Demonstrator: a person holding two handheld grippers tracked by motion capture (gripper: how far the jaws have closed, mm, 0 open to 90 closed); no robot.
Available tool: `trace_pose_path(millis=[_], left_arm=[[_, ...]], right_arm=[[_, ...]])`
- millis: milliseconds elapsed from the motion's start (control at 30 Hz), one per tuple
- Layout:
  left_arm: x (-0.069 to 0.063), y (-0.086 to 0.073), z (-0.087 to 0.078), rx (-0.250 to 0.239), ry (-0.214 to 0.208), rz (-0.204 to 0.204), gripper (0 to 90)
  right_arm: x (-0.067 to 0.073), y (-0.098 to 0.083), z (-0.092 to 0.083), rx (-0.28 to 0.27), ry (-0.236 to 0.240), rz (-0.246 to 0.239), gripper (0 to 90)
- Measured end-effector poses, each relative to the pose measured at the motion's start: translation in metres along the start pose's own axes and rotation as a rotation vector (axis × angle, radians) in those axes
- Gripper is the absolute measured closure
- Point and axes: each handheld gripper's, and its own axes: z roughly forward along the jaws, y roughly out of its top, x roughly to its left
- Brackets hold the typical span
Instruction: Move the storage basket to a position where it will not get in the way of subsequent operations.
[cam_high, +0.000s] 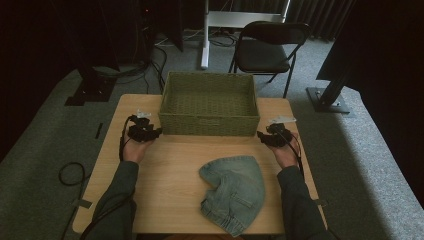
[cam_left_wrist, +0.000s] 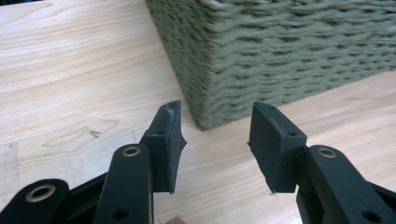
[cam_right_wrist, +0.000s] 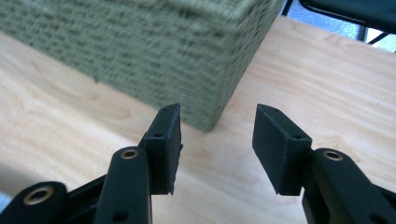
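Note:
A green woven basket (cam_high: 209, 122) stands at the far middle of the wooden table (cam_high: 170, 165). My left gripper (cam_high: 156, 133) sits just off the basket's near left corner (cam_left_wrist: 205, 121), jaws open with only bare table between them (cam_left_wrist: 215, 140). At the basket's near right corner (cam_right_wrist: 208, 122) my right gripper (cam_high: 261, 135) is open too, nothing between its jaws (cam_right_wrist: 217, 144). A folded pair of denim shorts (cam_high: 234, 191) lies on the near middle of the table, behind both grippers.
A black folding chair (cam_high: 265, 50) and a white stand (cam_high: 205, 35) are on the carpet beyond the table. Black cables (cam_high: 70, 172) trail on the floor at the left. A dark post base (cam_high: 327, 97) sits at the far right.

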Motion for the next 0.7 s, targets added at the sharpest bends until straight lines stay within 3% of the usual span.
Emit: trace_pose_path(millis=[333, 433, 700], left_arm=[[-0.028, -0.01, -0.016, -0.042, -0.062, 0.046, 53.6], [-0.037, -0.012, -0.022, -0.065, -0.101, 0.049, 52.7], [-0.056, -0.014, -0.038, -0.109, -0.155, 0.088, 52.4]], right_arm=[[0.015, -0.03, -0.004, 0.03, 0.035, -0.016, 49.3], [0.02, -0.037, -0.007, 0.041, 0.051, -0.012, 49.2], [0.037, -0.049, -0.027, 0.014, 0.087, -0.029, 47.5]])
